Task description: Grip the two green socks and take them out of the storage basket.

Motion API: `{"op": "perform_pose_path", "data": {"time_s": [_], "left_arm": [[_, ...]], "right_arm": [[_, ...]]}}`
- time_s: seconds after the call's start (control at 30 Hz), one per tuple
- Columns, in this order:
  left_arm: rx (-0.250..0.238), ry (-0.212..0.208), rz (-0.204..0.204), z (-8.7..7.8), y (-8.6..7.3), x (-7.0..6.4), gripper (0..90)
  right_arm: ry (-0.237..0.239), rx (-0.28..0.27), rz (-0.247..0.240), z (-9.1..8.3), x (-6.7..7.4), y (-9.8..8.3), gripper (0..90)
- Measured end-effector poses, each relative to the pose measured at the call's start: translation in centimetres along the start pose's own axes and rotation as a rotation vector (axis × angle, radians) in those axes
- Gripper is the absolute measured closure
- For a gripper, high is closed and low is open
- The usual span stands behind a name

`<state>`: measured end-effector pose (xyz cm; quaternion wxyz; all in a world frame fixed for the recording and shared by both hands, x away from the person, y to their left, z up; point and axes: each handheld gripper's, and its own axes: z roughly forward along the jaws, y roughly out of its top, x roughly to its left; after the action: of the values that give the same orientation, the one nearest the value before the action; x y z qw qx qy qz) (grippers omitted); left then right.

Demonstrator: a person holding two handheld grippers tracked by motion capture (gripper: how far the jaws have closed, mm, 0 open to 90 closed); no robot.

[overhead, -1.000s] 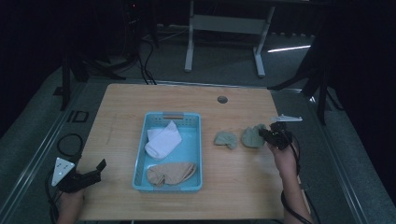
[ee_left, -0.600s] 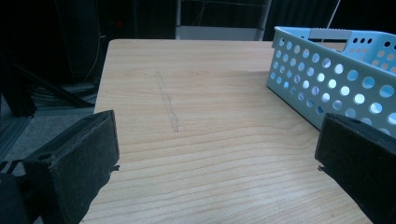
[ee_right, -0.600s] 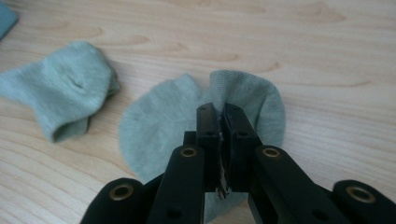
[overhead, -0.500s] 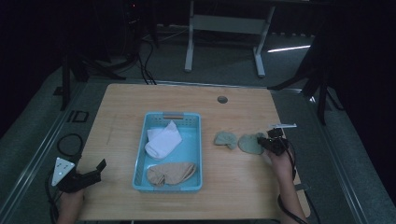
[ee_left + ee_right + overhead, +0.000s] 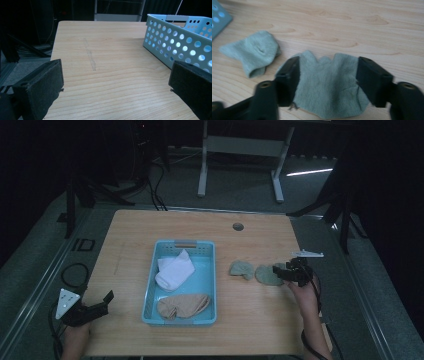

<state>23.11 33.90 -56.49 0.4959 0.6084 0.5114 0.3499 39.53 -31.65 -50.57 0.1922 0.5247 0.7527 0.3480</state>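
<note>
Two grey-green socks lie on the wooden table right of the blue basket point(image 5: 182, 244): a small bunched one point(image 5: 241, 269) point(image 5: 254, 53) and a flatter one point(image 5: 265, 275) point(image 5: 327, 85). My right gripper point(image 5: 280, 272) point(image 5: 328, 63) hovers over the flatter sock. Its jaws have just been opening and stand wide on either side of the sock, pads off the cloth. My left gripper point(image 5: 102, 302) point(image 5: 117, 75) is open with nothing between its jaws, low at the table's front left edge.
The basket point(image 5: 175, 42) holds a white sock point(image 5: 175, 269) at the back and a tan sock point(image 5: 182, 306) at the front. A round cable hole point(image 5: 238, 226) sits near the table's far edge. Dark floor and a desk frame lie beyond the table.
The right gripper's jaws went from shut on the flatter green sock to wide open, leaving the sock flat on the table. The left gripper has not moved.
</note>
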Motion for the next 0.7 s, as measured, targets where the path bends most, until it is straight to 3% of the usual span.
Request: {"op": "perform_pose_path", "data": {"time_s": [0.1,0.2,0.23,0.4,0.43,0.53,0.7], "left_arm": [[0.001,0.0,-0.001,0.0,0.0,0.0,0.0],[0.002,0.0,0.0,0.0,0.0,0.0,0.0],[0.002,0.0,0.0,0.0,0.0,0.0,0.0],[0.002,0.001,-0.001,0.0,0.0,0.0,0.0],[0.001,0.0,-0.001,0.0,0.0,0.0,0.0],[0.001,0.0,0.0,0.0,0.0,0.0,0.0],[0.0,0.0,0.001,0.0,0.0,0.0,0.0]], "right_arm": [[0.001,-0.038,0.035,-0.6,-0.5,0.0,17.9],[0.006,-0.033,0.043,-0.7,-0.7,-0.2,15.8],[0.009,-0.02,0.024,-0.7,-0.7,-0.4,13.9],[0.018,-0.025,0.02,-0.8,-0.6,-1.1,13.7],[-0.004,-0.05,0.019,-0.9,-0.6,-1.4,13.7],[0.005,-0.065,0.024,-1.1,-0.7,-1.7,13.7],[0.022,-0.094,-0.013,-1.7,-0.5,-2.7,13.8]]}}
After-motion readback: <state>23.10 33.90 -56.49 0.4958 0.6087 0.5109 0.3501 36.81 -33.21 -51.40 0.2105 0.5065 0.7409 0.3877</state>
